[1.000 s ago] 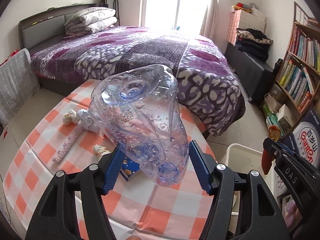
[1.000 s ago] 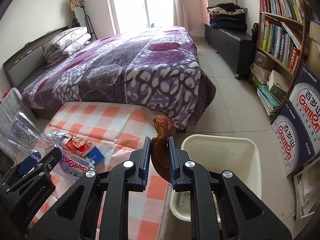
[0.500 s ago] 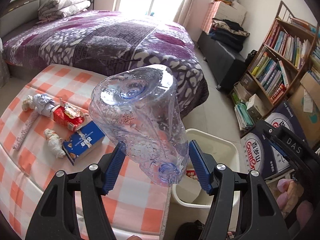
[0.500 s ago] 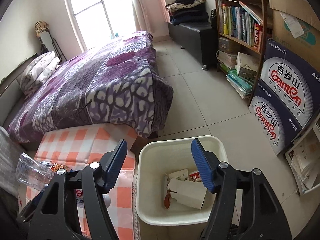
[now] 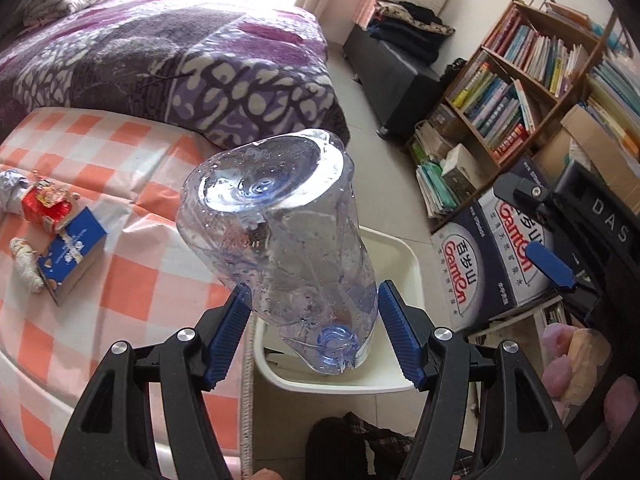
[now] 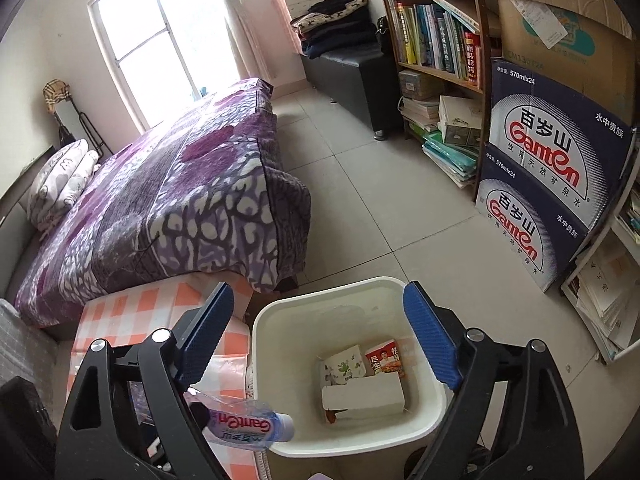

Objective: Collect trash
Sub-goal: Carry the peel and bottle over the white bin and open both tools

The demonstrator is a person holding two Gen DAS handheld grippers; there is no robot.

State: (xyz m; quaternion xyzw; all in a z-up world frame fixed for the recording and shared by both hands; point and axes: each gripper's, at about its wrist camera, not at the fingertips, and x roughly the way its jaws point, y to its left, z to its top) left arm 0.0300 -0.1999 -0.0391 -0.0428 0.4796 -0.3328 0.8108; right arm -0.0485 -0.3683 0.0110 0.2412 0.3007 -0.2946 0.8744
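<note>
The white bin (image 6: 276, 320) stands open from above; the checkered table (image 6: 132, 308) touches its left side, stacked boxes (image 6: 552, 184) stand further right

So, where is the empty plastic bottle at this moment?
In the left wrist view the plastic bottle sits centre frame, gripped between the left gripper fingers, cap end down over the near rim of the white bin, beside the checked table.

Purple-quilted bed (image 6: 168, 200), bookshelf (image 6: 436, 28), bright window (image 6: 160, 40), probably tiled floor (image 6: 380, 208).
</note>
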